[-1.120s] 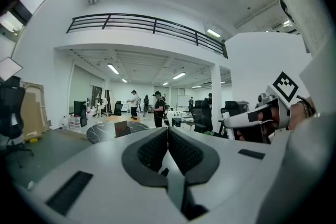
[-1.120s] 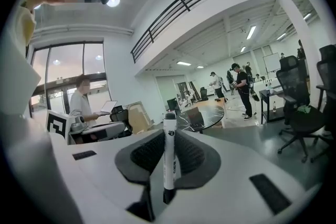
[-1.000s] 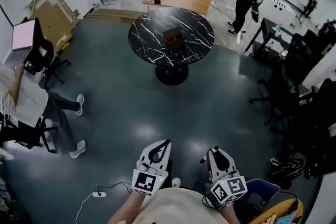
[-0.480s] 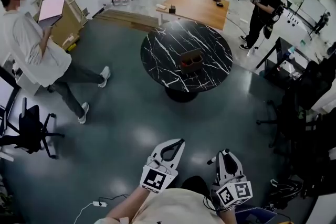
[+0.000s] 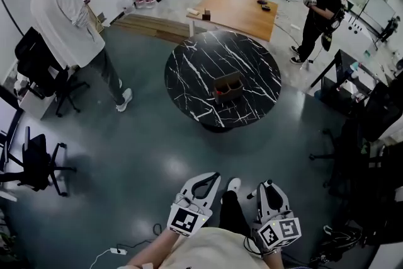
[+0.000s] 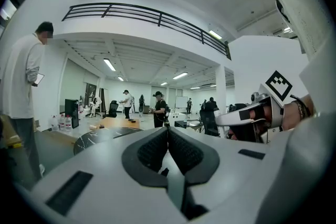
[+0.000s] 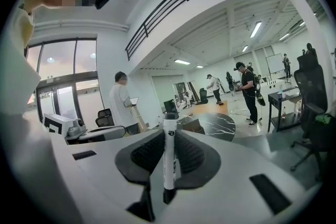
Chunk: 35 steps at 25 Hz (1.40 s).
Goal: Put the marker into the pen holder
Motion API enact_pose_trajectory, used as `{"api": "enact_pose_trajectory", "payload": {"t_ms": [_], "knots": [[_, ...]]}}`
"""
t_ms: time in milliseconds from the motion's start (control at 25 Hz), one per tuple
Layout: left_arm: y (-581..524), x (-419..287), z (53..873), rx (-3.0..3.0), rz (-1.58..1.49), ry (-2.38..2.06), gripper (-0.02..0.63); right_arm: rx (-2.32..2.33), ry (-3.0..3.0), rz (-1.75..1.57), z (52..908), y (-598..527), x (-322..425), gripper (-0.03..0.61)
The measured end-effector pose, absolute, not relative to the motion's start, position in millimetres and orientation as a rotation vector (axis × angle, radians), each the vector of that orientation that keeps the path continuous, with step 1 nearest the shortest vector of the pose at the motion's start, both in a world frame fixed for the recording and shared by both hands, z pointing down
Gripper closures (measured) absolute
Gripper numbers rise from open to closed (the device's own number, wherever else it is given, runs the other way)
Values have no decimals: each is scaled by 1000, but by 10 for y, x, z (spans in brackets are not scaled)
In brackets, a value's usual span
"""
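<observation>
The white marker (image 7: 169,157) with a black cap stands upright between the jaws of my right gripper (image 7: 169,134), which is shut on it. In the head view that gripper (image 5: 267,186) sits low, close to my body, and the marker is hidden. My left gripper (image 5: 212,177) is beside it; its jaws (image 6: 168,131) are shut with nothing between them. The brown pen holder (image 5: 228,86) stands on the round black marble table (image 5: 195,66), far ahead across the floor. The right gripper view shows the holder (image 7: 191,124) small, past the jaws.
A person in a white shirt (image 5: 66,16) stands left of the table, holding a tablet. Another person in black (image 5: 321,6) stands at the far right. Office chairs (image 5: 38,160) line the left, dark chairs and desks (image 5: 371,135) the right. A wooden table (image 5: 236,9) lies beyond.
The marble table has come nearer in the head view. The person in white has stood up and walked to the left side. Both grippers stay low, side by side.
</observation>
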<state>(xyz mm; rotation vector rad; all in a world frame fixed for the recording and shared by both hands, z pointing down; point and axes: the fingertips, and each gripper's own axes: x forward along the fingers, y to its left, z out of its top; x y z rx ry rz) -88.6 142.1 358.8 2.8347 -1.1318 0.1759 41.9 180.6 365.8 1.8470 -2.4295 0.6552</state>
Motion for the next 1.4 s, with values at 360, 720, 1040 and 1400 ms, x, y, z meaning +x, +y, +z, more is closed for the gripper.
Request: {"api": "enact_pose_trajectory", "payload": {"t_ms": [360, 720, 1040, 1400], "knots": [[317, -230, 3596, 2800, 207, -1254, 601, 1709, -2528, 641, 3738, 548, 1074, 502], [-576, 171, 3490, 2735, 90, -1456, 601, 1546, -2595, 634, 3781, -521, 1524, 502], [-1292, 309, 3695, 2646, 79, -1493, 601, 1411, -2612, 618, 3992, -1215, 1472, 502], [-2292, 110, 3836, 2631, 31, -1432, 601, 1409, -2596, 528, 4000, -2230, 1111, 502]]}}
